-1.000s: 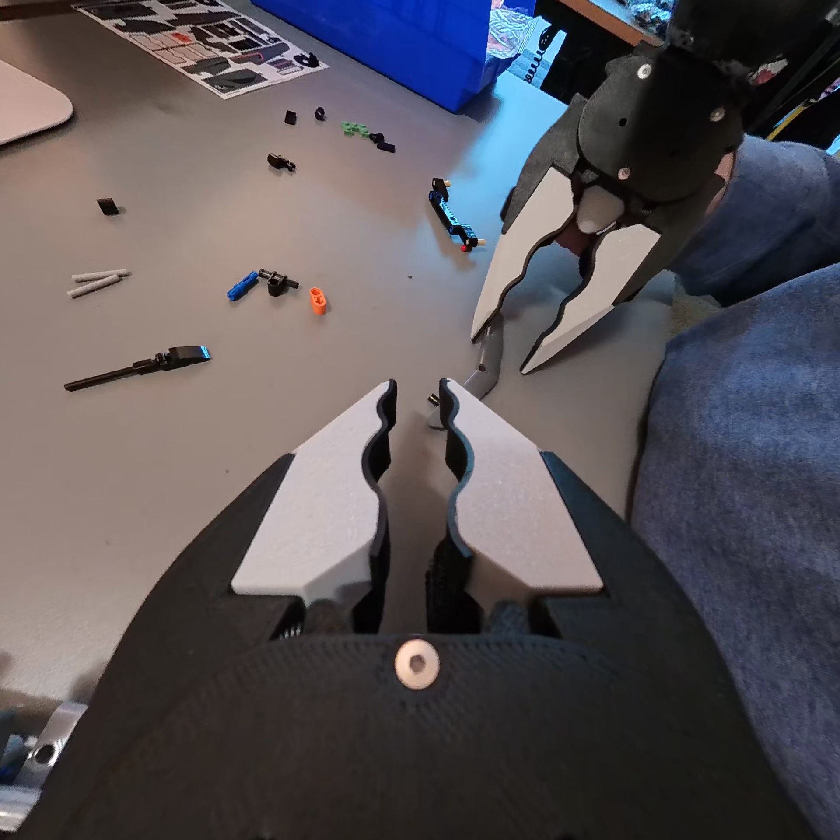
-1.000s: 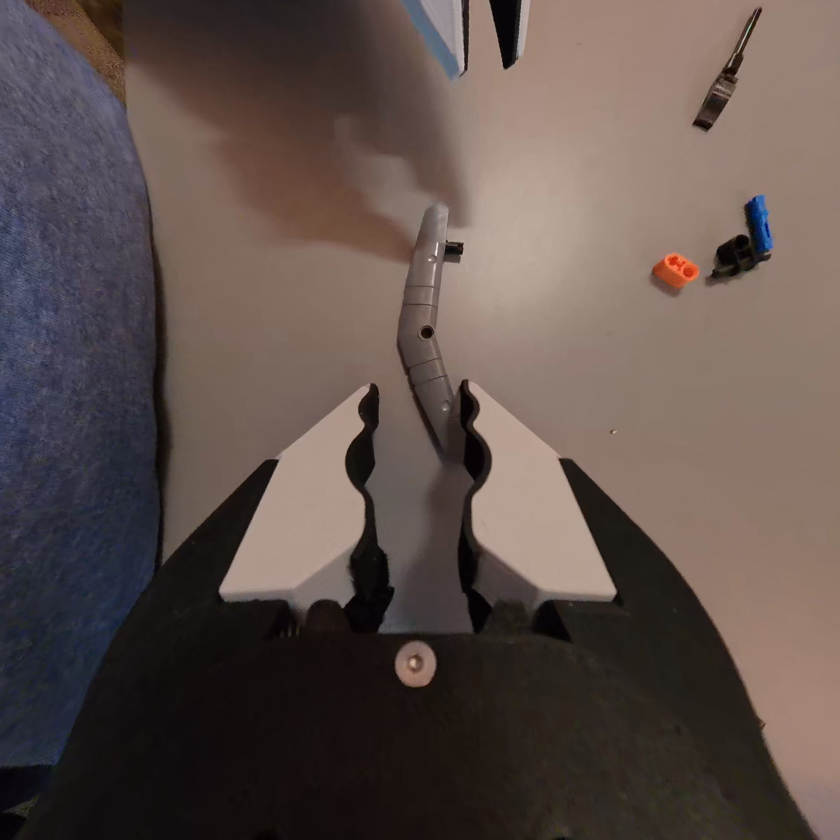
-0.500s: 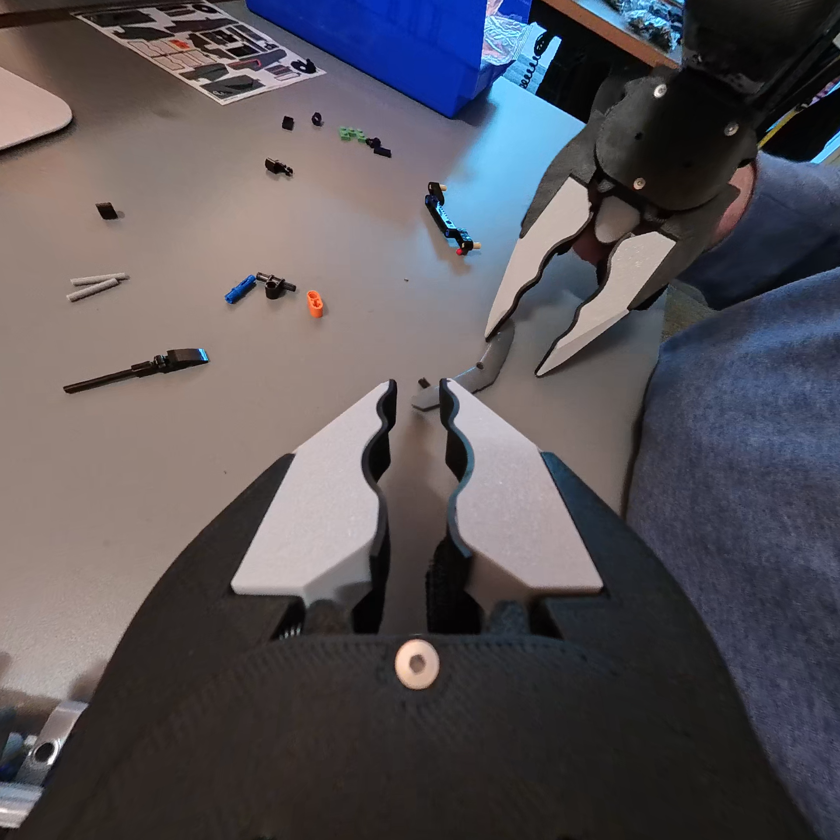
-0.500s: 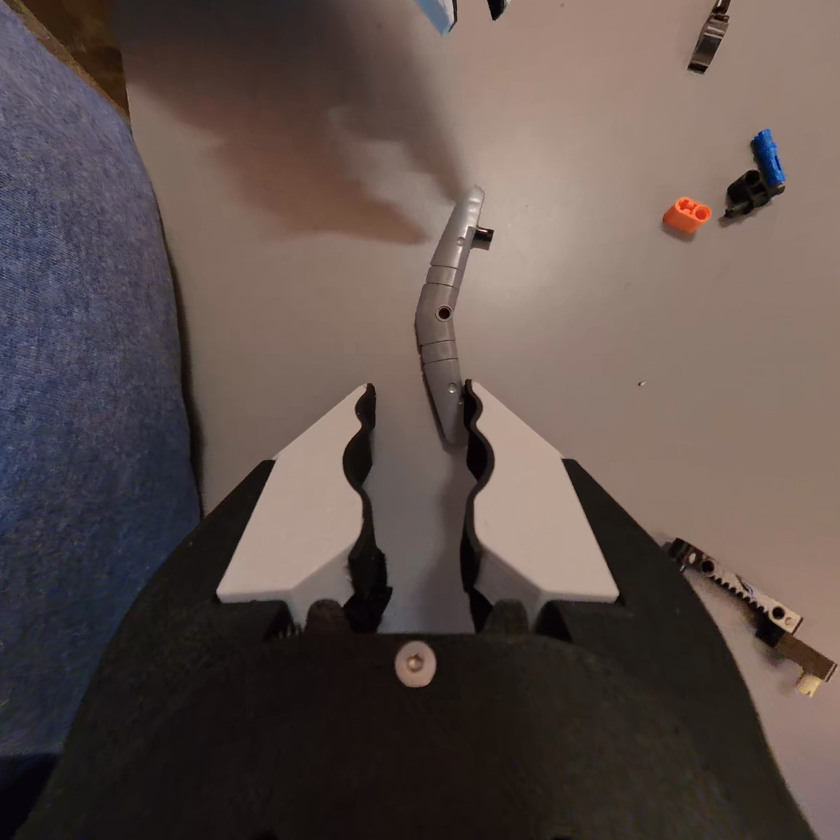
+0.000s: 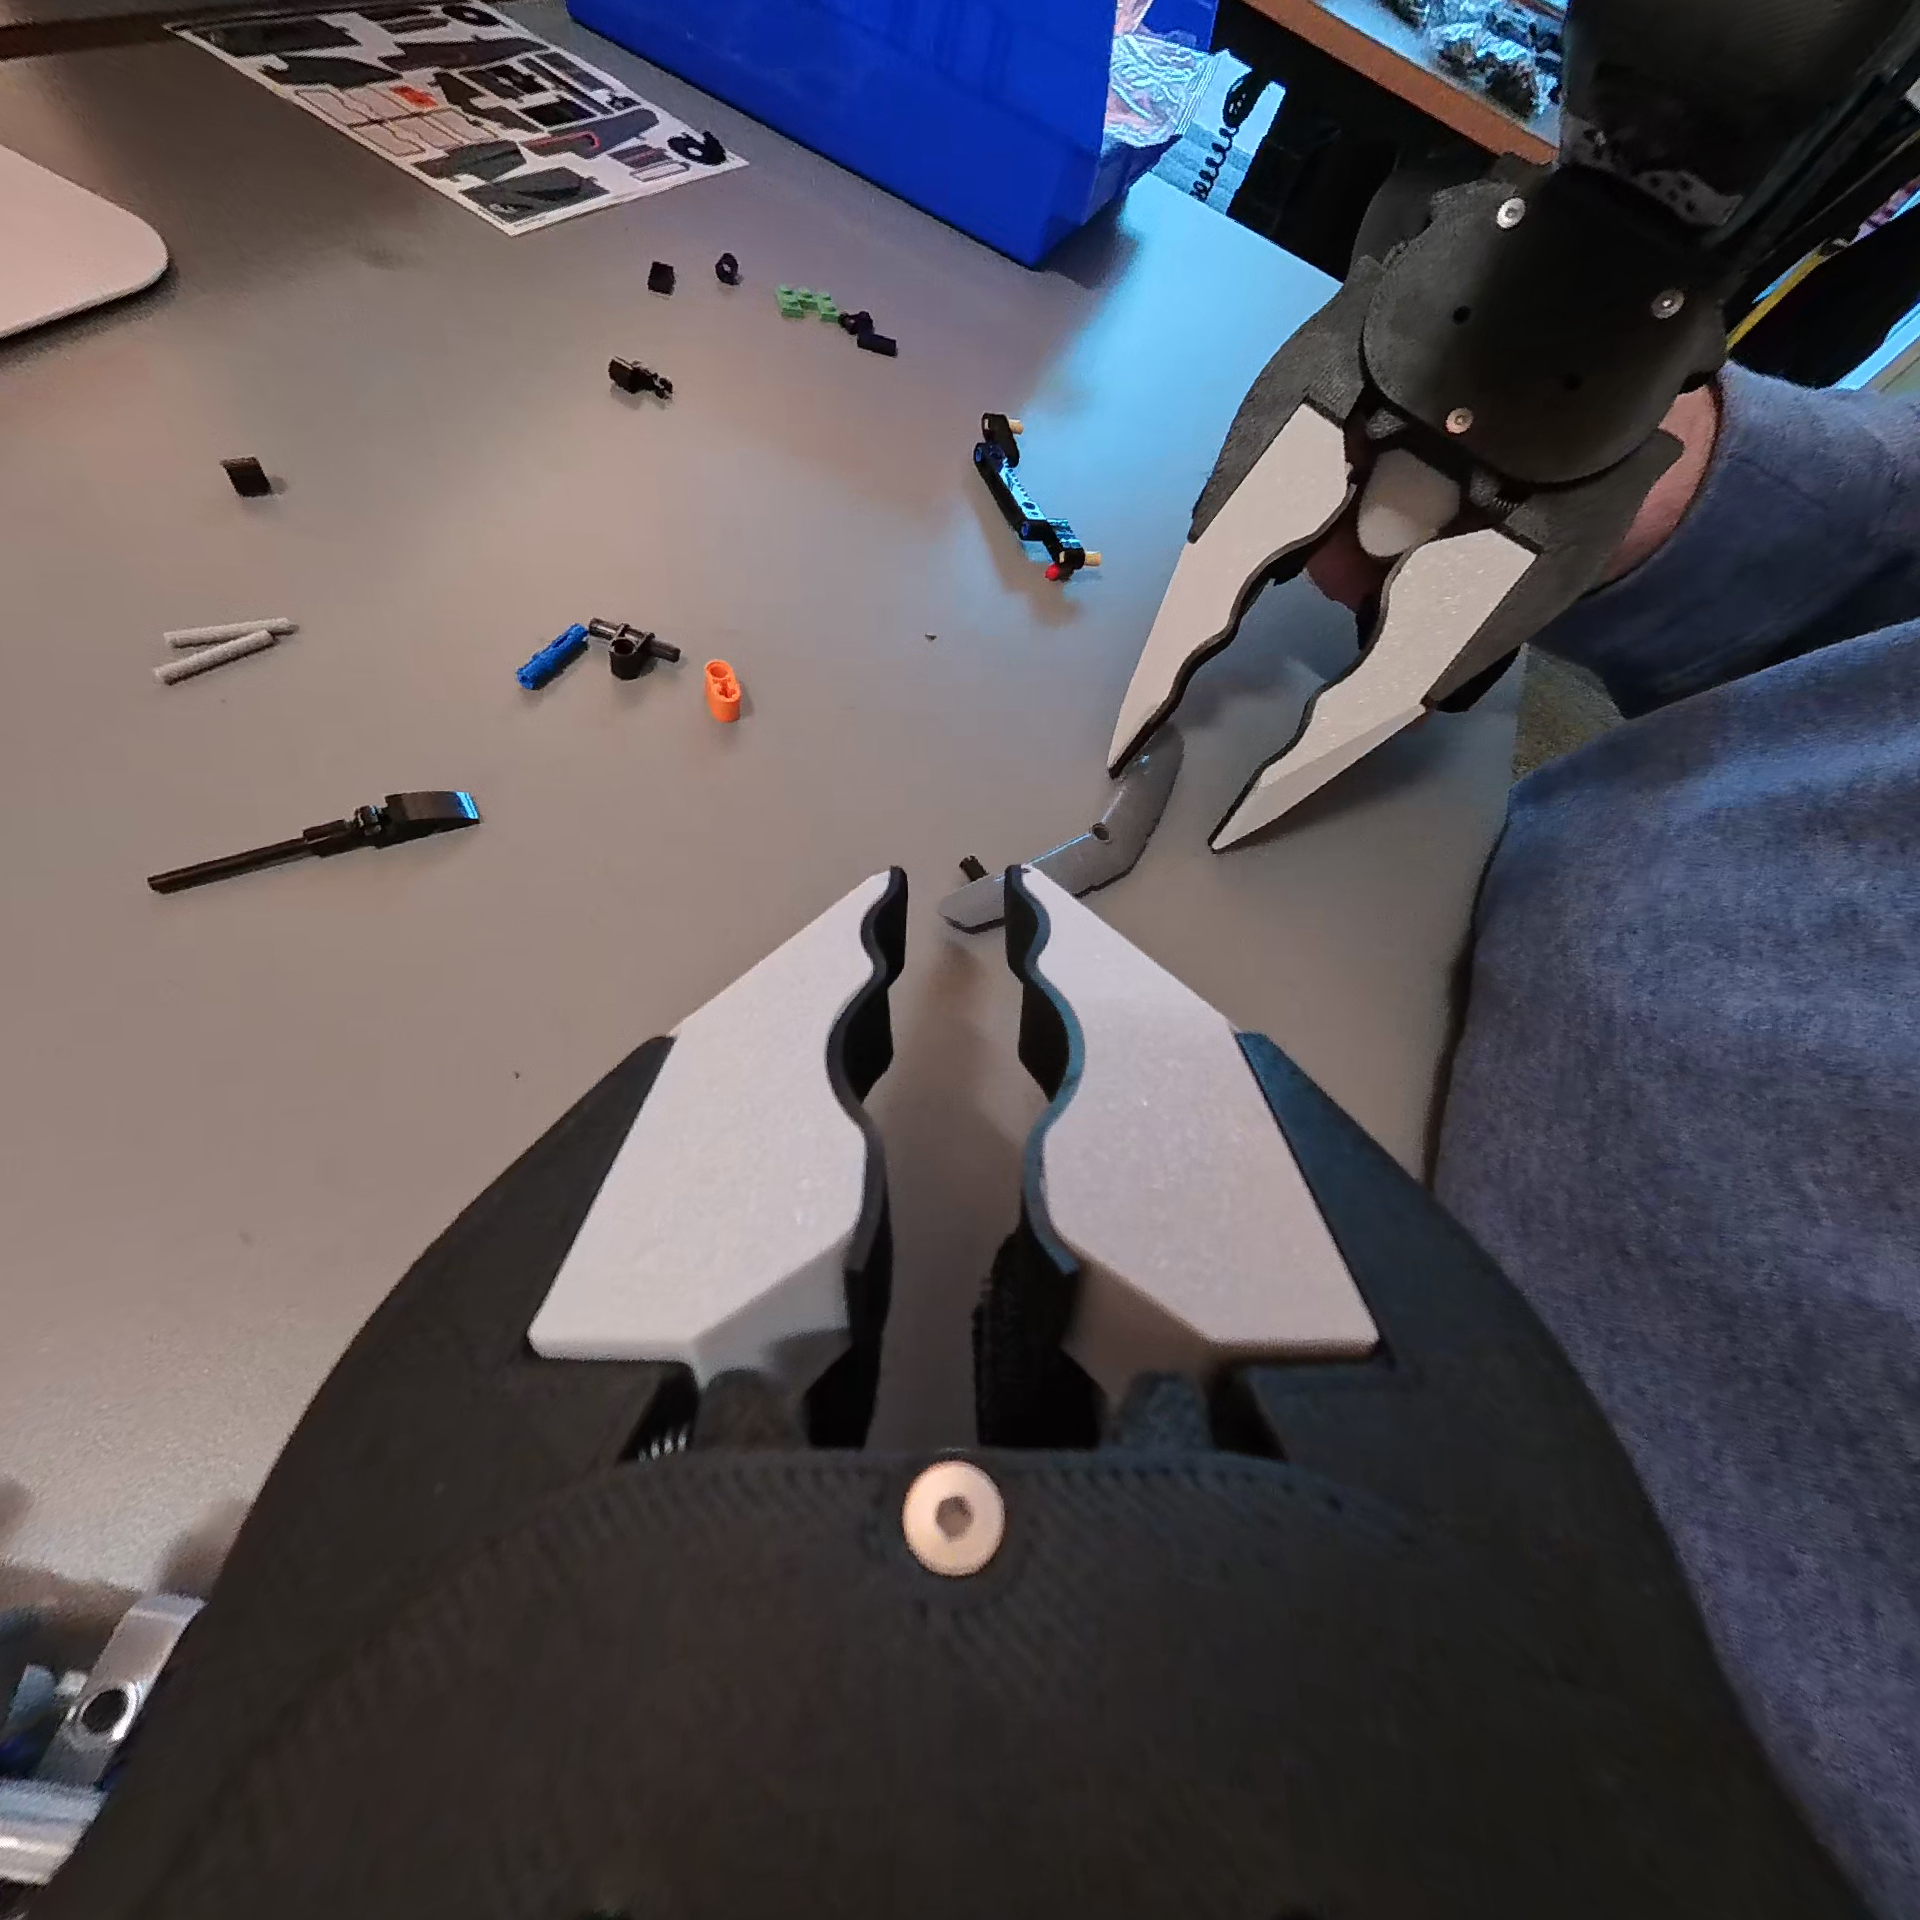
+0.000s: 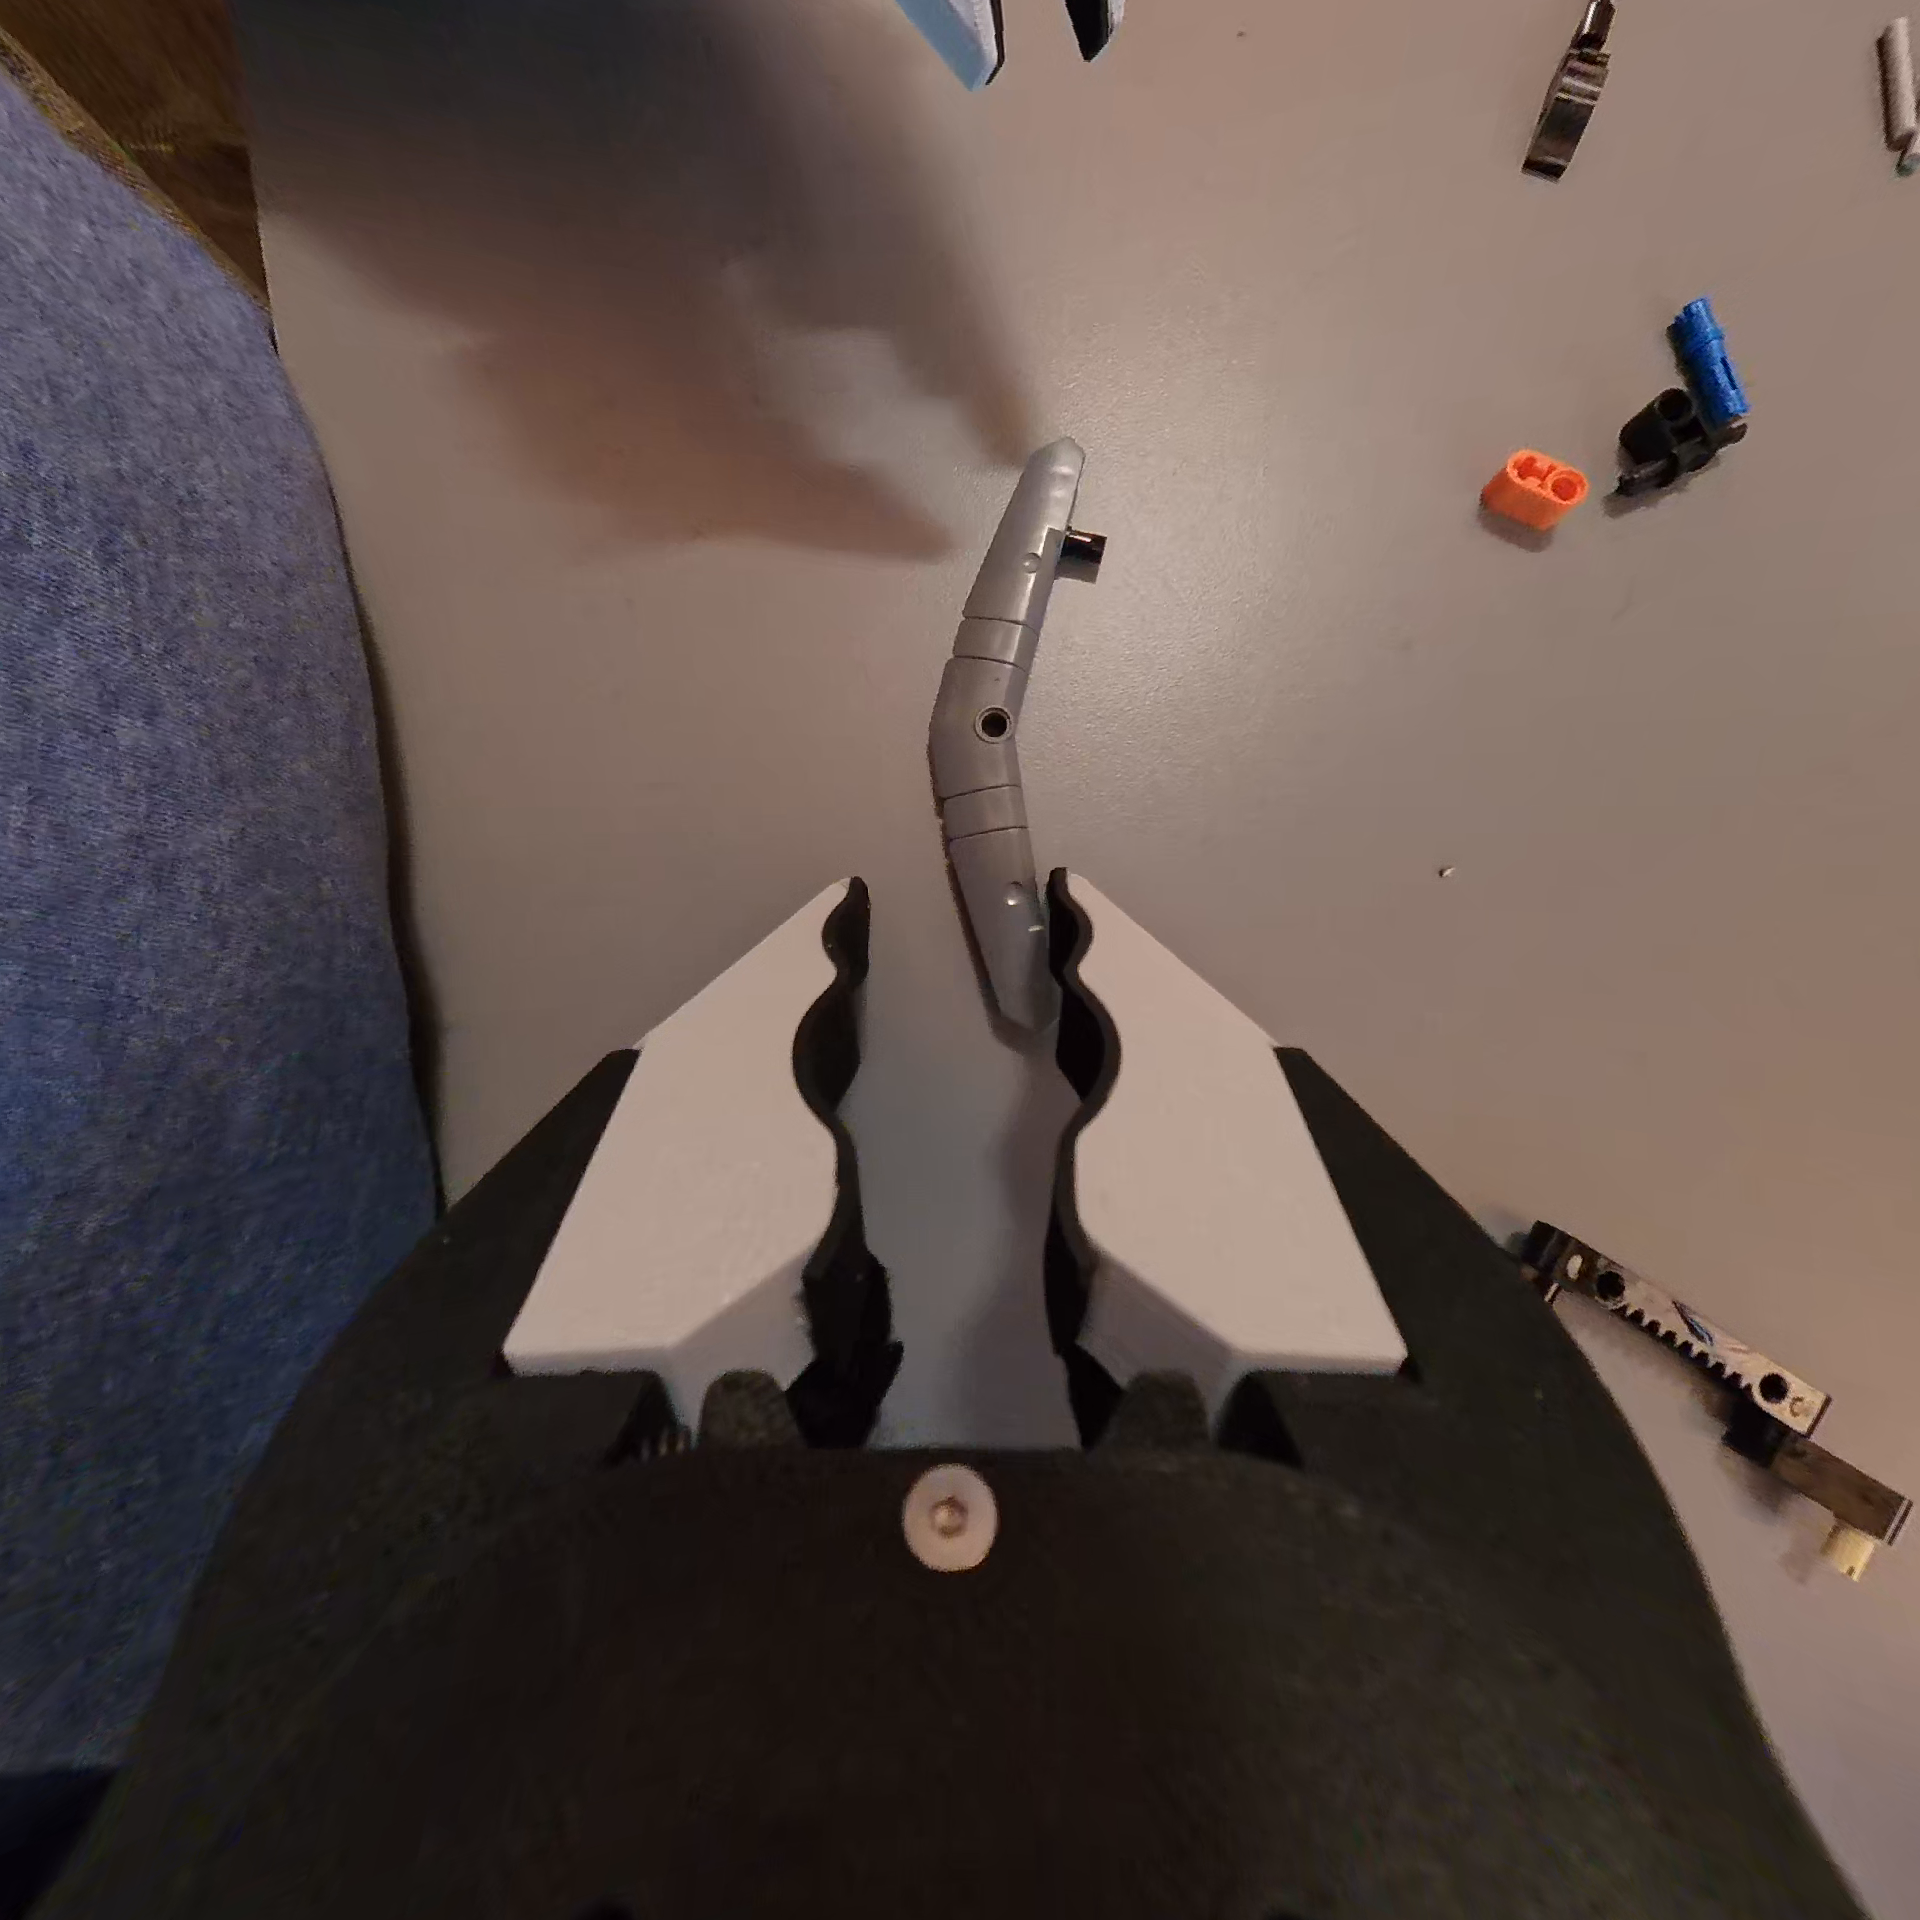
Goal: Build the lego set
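Observation:
A grey bent lego beam (image 6: 987, 727) with a black pin near its far end lies on the grey table (image 6: 1351, 831). My right gripper (image 6: 956, 888) is open. The beam's near end lies between its fingers, against the inner face of the right finger (image 6: 1164, 1091). In the left wrist view the beam (image 5: 1101, 842) runs from the right gripper (image 5: 1169, 805) to just beyond my left gripper (image 5: 956, 894). The left gripper is open and empty, and its right fingertip hides the beam's pinned end.
Loose parts lie on the table: an orange connector (image 5: 721, 690), a blue pin (image 5: 551, 657), a black rack assembly (image 5: 1029, 509), a black axle piece (image 5: 312, 836), grey axles (image 5: 223, 649). A sticker sheet (image 5: 468, 104) and a blue bin (image 5: 883, 94) are at the back. A blue sleeve (image 5: 1714, 1039) is at the right. The gap from one gripper's tips to the other's is roughly 12 centimeters. Between my left fingertips and the orange connector (image 5: 721, 690) there is roughly 10 centimeters.
The right gripper has shifted to the right in the left wrist view, and the grey beam has swung round on the table with it. Both grippers stay open.

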A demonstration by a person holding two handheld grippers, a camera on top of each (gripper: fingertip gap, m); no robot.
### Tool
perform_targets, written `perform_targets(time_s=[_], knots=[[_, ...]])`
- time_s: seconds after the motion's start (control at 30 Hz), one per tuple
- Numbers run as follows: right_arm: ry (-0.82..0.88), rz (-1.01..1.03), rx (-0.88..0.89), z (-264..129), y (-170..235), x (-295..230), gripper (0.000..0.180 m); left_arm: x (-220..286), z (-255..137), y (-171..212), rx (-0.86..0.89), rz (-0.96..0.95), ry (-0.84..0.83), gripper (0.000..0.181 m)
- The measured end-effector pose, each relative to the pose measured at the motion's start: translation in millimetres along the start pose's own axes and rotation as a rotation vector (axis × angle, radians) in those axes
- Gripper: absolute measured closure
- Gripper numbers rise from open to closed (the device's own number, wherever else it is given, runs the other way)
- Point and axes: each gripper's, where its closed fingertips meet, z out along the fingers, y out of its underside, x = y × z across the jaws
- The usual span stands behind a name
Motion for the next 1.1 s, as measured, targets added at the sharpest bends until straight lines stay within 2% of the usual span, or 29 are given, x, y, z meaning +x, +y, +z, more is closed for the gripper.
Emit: perform_targets(time_s=[1.1], knots=[[0.002, -0.002, 0.013, -0.8, 1.5, -2.9, 0.141, 2.1, 1.3, 0.8, -0.004, 0.003, 0.004, 0.164]])
